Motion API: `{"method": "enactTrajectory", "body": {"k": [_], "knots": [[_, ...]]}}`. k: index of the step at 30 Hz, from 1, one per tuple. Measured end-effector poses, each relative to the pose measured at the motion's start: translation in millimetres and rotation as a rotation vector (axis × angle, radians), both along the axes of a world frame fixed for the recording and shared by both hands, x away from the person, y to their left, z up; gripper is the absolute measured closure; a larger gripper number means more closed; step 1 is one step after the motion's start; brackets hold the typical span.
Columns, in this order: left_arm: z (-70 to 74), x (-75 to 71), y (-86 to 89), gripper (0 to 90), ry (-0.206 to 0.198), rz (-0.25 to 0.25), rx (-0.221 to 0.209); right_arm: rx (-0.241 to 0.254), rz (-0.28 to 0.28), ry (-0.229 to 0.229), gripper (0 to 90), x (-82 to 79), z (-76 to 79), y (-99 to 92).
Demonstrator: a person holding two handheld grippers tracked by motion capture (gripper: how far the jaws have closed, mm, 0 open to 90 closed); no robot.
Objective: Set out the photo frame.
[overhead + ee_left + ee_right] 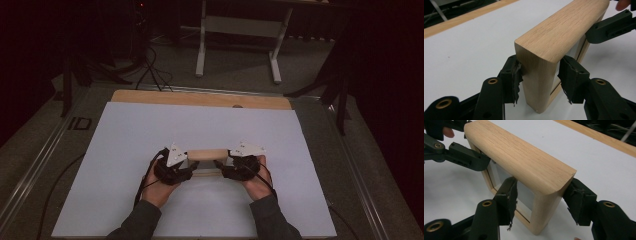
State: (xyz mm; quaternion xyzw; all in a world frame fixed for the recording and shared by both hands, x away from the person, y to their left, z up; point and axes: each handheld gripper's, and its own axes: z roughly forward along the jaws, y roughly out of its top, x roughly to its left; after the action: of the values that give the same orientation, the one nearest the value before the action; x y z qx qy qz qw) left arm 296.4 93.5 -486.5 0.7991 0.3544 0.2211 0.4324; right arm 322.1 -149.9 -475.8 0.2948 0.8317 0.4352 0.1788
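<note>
A wooden frame point(205, 155) is stood upright on its edge near the middle of the white worktop point(125, 140), between the two hands, presumably so both short ends can be reached at once; the left tongs point(540, 77) are set astride one end post, left pad touching the wood, right pad apparently just off it, so a firm pinch cannot be confirmed. The right tongs point(541, 200) straddle the other end, one pad over the glazed opening, one against the outer face; a light steadying hold is judged.

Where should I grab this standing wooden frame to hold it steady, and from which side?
Grip the wooden frame by its two upright end posts, one gripper coming in level from each end. The posts' flat front and back faces suit the pads; its pane is best left untouched.
</note>
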Motion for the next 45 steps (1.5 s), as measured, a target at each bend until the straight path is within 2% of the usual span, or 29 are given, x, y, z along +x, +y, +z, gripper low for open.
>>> {"method": "enactTrajectory", "body": {"k": [3,11,14,17,21,29,35,45], "knots": [[-0.8,6.1,3.5,51.4,-0.013,0.003,0.008,-0.012,-0.013,-0.013,44.8,3.9,-0.1,6.1],[-0.8,17.6,10.6,48.5,-0.015,0.02,0.014,-0.001,-0.031,-0.017,46.0,11.6,-1.3,16.8],[-0.6,24.2,14.9,47.3,-0.012,0.021,0.009,-0.018,-0.041,-0.021,46.8,15.2,0.1,23.0],[-1.2,27.5,16.9,46.9,-0.005,0.021,-0.007,-0.015,-0.049,-0.018,46.7,17.7,-0.2,25.7],[-0.4,31.5,17.3,46.1,0.015,0.022,-0.024,0.001,-0.059,-0.005,46.8,20.5,-0.5,25.7],[3.3,32.5,14.4,46.3,0.044,0.025,-0.018,0.002,-0.053,0.014,46.4,22.9,1.2,23.0],[4.0,33.8,13.8,47.2,0.059,0.02,-0.031,0.013,-0.058,0.027,46.0,24.6,1.5,20.2],[3.4,37.8,16.2,47.5,0.08,0.023,-0.071,0.043,-0.061,0.047,46.0,27.8,0.6,18.2]]}}
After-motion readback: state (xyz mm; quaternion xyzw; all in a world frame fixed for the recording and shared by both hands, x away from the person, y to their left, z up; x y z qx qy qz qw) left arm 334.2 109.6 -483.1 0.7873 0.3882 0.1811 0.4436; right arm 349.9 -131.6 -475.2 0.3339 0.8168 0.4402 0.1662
